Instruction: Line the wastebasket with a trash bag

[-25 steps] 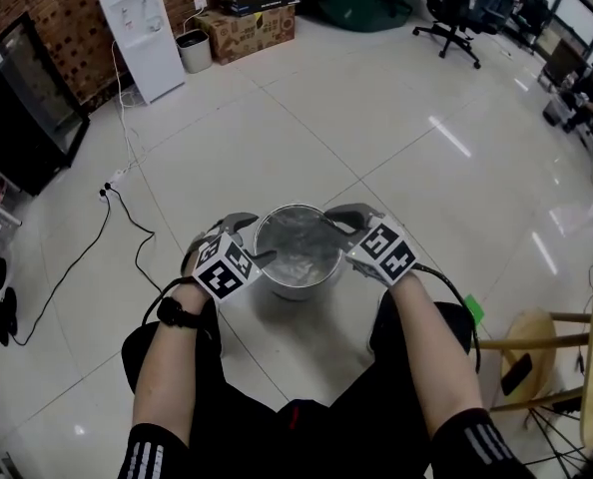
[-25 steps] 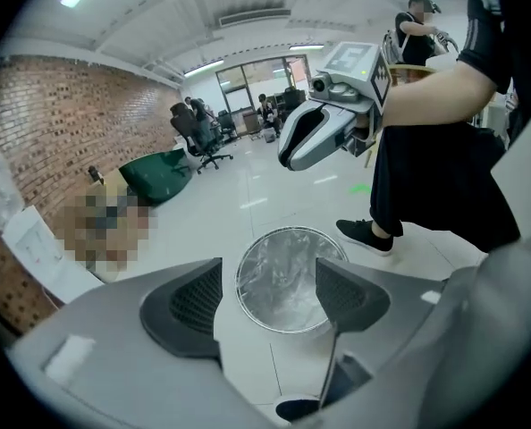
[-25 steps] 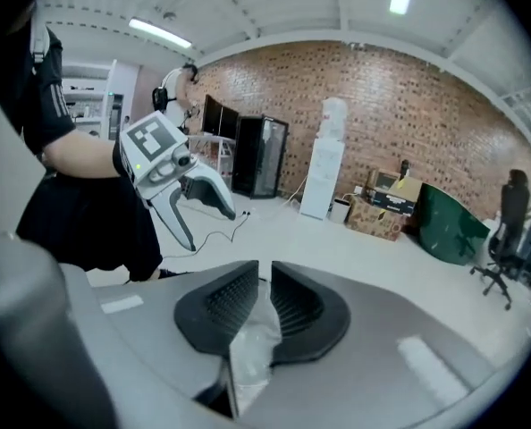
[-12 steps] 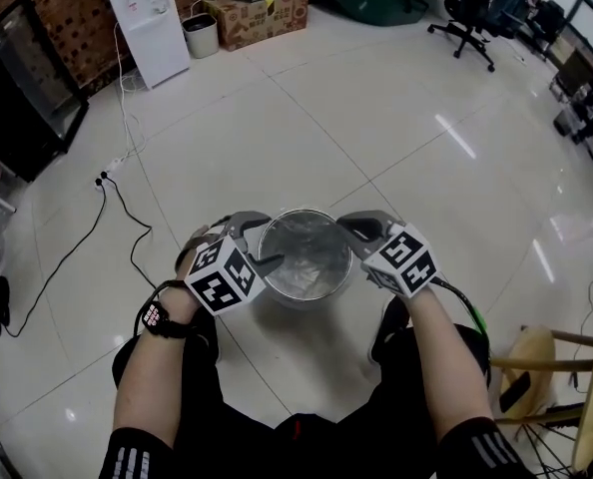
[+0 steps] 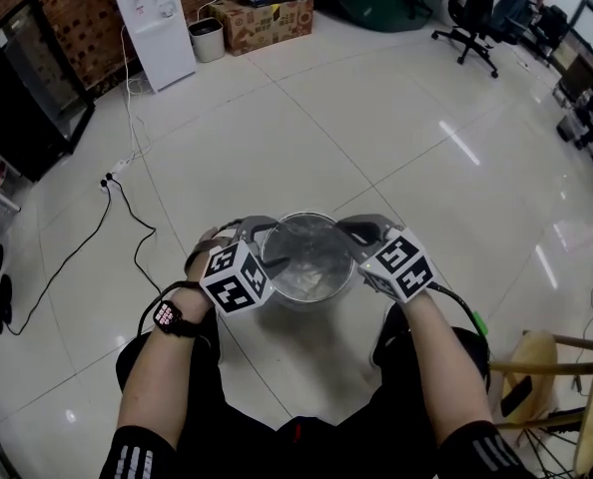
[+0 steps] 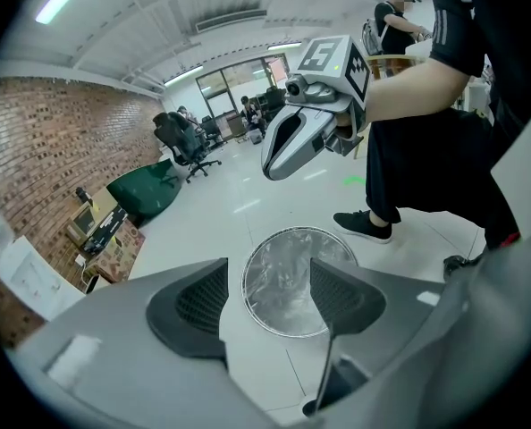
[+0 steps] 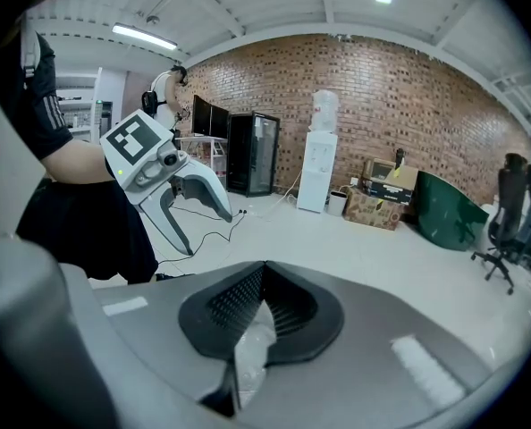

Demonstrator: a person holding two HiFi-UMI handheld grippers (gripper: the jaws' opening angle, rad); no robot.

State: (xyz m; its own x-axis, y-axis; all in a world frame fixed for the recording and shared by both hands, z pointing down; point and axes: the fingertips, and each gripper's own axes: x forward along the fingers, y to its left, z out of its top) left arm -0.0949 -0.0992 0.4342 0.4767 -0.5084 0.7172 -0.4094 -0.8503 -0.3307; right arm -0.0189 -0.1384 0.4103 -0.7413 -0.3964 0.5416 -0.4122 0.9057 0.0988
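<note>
Pinching one trash bag (image 7: 246,357): right gripper (image 7: 262,286) | left gripper (image 6: 270,293) fingers apart, just narrowing, empty | one wastebasket (image 5: 306,295)

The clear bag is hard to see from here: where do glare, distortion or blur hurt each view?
Head view: light streaks glare on the glossy floor; the bag in the bin shows only as shiny wrinkles. Left gripper view: heavy fisheye bending, dark corners, bin sharp. Right gripper view: same bending; the right tool is shut on bag film, close and slightly soft.

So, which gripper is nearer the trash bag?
Right. The right gripper is shut on the trash bag; the left gripper hangs above the wastebasket, jaws just closing, nothing between them.
</note>
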